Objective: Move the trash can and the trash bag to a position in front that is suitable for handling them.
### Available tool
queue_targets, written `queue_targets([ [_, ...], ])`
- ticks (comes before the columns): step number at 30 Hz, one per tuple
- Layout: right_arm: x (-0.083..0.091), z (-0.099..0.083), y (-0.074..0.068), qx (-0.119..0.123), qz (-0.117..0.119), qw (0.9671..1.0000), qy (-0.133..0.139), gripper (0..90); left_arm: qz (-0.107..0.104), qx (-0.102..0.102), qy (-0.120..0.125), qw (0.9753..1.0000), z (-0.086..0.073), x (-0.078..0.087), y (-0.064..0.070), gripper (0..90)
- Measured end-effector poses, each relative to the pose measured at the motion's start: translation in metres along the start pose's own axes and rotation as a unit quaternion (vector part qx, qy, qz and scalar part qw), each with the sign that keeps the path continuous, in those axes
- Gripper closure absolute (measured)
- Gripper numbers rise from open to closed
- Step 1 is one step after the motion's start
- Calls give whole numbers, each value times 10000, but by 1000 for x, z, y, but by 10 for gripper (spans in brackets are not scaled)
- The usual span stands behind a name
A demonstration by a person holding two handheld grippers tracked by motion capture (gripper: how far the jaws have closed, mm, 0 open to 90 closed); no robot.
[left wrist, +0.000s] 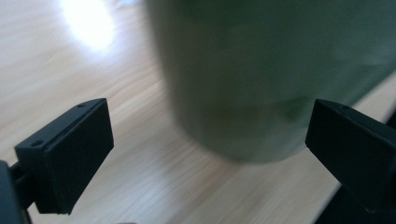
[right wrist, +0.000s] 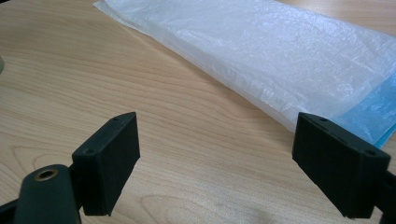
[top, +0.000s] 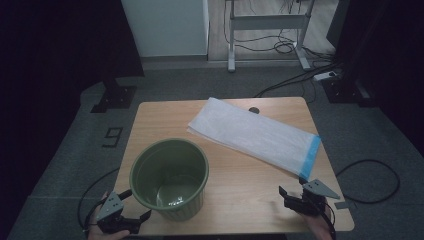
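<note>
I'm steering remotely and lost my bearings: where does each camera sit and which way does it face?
High view: above the near edge, looking forward and down on the wooden table; both tongs and hands at bottom.
Left gripper view: on the left tongs, facing the green bin; open jaws.
Right gripper view: on the right tongs, facing the plastic bag, also seen from above.

High view looks down over the table (top: pixel 240 195); both gripper views skim it closely.

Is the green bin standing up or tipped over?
Standing up. The green bin rests on its base on the table, open mouth facing up.
</note>
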State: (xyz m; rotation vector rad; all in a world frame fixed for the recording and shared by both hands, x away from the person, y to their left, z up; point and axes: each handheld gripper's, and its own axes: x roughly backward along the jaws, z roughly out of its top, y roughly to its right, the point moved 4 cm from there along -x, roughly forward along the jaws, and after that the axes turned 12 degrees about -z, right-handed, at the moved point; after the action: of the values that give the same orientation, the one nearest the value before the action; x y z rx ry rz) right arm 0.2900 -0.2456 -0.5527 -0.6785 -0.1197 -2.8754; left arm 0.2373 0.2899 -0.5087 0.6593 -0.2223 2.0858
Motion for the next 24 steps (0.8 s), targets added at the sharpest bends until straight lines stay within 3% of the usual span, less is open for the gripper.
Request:
queue_targets([
  [3, -2, -1, -1, 27, 24, 10000, -31, 146, -299, -252, -77, 9992, 10, -9, 10, 2],
  [8, -8, 0, -4, 8, 132, 9999, -62, 147, -472, -261, 47, 9985, 18, -22, 9, 2],
  [15, -12, 5, -10, 100, 196, 9998, -20, 147, -625, -342, -50, 9974, 29, -43, 4, 2],
  [18, -12, 4, -9, 76, 193, 9998, -40, 147, -563, -450, -146, 9973, 36, -55, 5, 1],
  [24, -6, 1, -4, 14, 170, 9999, -27, 148, -657, -585, -260, 9958, 49, -81, 8, 10],
])
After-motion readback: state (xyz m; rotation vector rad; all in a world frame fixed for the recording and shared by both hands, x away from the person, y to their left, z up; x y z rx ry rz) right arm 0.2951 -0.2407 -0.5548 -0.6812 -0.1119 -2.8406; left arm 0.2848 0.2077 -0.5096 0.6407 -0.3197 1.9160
